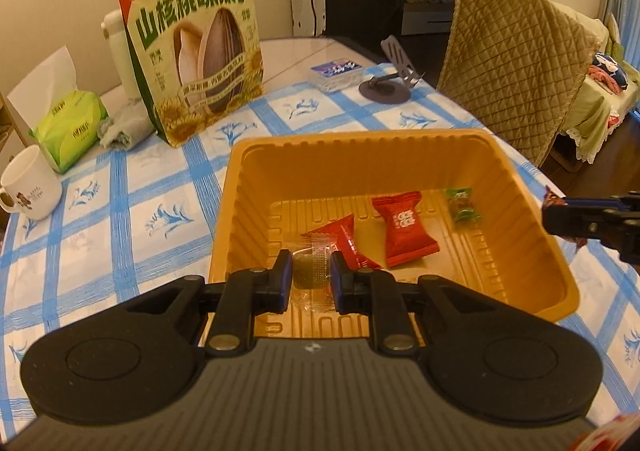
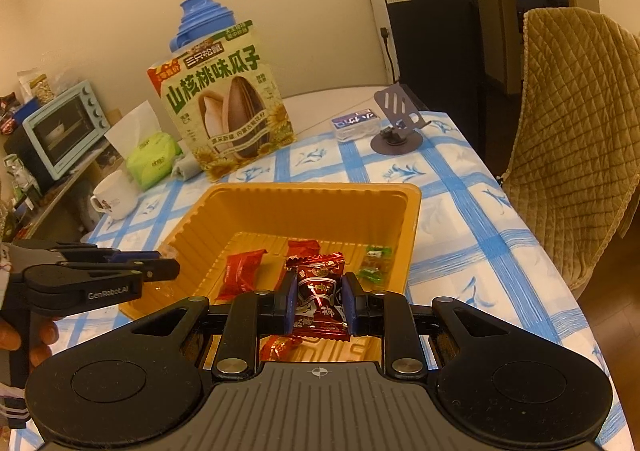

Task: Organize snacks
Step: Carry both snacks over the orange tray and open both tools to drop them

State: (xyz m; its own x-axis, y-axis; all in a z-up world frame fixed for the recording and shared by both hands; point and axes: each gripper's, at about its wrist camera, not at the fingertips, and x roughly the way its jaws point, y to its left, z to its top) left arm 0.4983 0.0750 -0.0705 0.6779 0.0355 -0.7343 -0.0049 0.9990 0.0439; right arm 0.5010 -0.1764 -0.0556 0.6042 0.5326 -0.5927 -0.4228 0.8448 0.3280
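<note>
Three wrapped sweets already lie in the ribbed orange plastic tray point(image 1: 532, 235) on the checked worktop point(image 1: 120, 211): two glossy red packets point(image 1: 404, 233) and a small green candy point(image 1: 463, 205). The left gripper point(image 1: 311, 277) clenches a clear-wrapped sweet point(image 1: 310, 271) over the tray's near left; the right gripper point(image 2: 319, 303) grasps a crinkly dark-red foil candy point(image 2: 319, 291) above its near edge. Both look ready to drop; another red sweet point(image 2: 280, 347) sits below
</note>
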